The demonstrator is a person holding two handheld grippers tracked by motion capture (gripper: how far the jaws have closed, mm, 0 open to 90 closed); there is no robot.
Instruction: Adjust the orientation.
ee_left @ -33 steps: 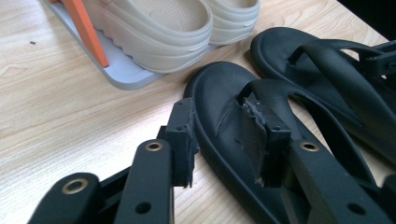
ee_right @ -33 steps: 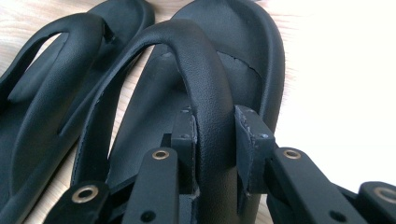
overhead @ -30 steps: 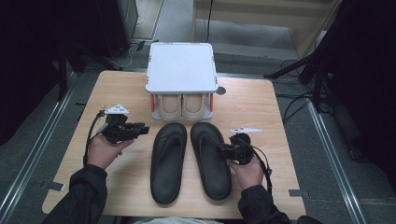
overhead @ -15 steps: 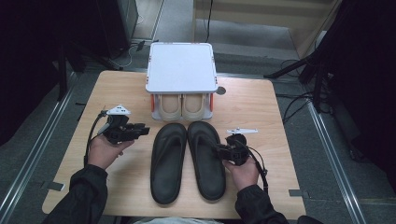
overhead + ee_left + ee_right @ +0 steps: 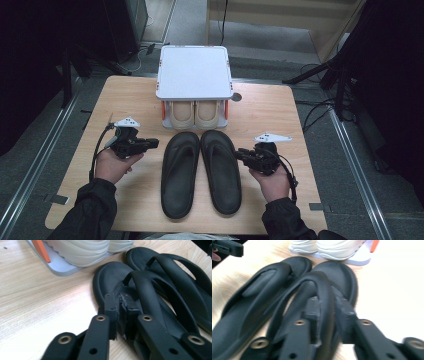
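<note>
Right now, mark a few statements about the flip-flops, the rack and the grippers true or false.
1. The left flip-flop and right flip-flop lie side by side on the table. True.
2. A pair of shoes stands on top of the rack. False: its top is bare; the beige shoes sit underneath.
3. The right gripper has the right flip-flop's strap between its jaws. True; they have just been closing.
4. The left gripper grips the left flip-flop. False: its jaws, just closed further, hold nothing.
</note>
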